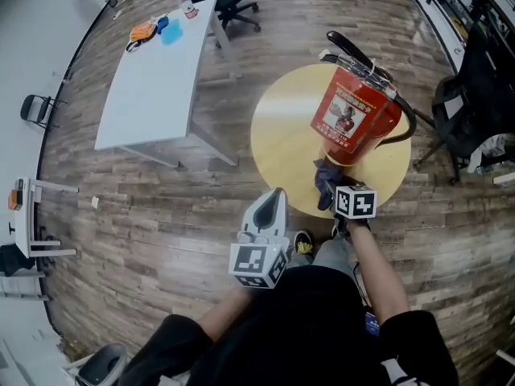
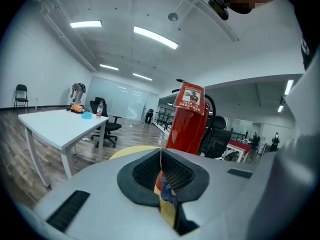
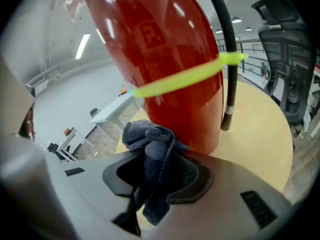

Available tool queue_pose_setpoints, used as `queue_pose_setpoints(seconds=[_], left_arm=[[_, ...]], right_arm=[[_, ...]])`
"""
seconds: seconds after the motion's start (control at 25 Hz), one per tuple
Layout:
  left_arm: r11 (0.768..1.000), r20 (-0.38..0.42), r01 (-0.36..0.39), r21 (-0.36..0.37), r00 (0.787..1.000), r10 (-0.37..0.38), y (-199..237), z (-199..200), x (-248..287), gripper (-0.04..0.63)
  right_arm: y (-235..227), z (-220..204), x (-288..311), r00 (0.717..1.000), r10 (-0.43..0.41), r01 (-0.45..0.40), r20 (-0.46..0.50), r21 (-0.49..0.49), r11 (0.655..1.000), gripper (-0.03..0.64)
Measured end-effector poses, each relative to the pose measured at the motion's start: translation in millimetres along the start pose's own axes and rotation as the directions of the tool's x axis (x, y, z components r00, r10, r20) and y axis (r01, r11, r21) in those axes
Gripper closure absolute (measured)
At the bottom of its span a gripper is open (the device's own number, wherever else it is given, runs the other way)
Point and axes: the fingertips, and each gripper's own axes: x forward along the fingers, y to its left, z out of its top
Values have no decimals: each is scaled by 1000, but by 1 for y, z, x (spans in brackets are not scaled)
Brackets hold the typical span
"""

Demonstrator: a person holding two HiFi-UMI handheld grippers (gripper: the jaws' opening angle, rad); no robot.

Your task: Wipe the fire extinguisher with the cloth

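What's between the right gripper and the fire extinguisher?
Only the blue-grey cloth, clamped in the right gripper, bunched up by the lower body of the fire extinguisher; right gripper view.

Your red extinguisher (image 1: 354,123) is standing upright on the round table (image 1: 282,147); your crumpled blue-grey cloth (image 3: 147,136) is bunching at its near base, pinched by your right gripper (image 3: 160,168).

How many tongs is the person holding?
2. The left tongs, shut and empty, are beside the yellow table; the right tongs grip the cloth by the fire extinguisher.
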Motion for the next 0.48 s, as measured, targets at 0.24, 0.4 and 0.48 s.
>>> queue_pose_setpoints(seconds=[0.24,0.4,0.48], left_arm=[[1000,11,-20,0,1000,20,7,0,-5,572],[1000,17,-24,-5,1000,24,9,0,-10,572],[1000,24,-19,-4,1000,19,6,2,-12,571]], right_arm=[[28,30,-20,991,71,-83,111,106,991,482],[92,128,-105,891,269,-332,365,123,935,482],[120,175,-151,810,345,-446,475,115,888,482]])
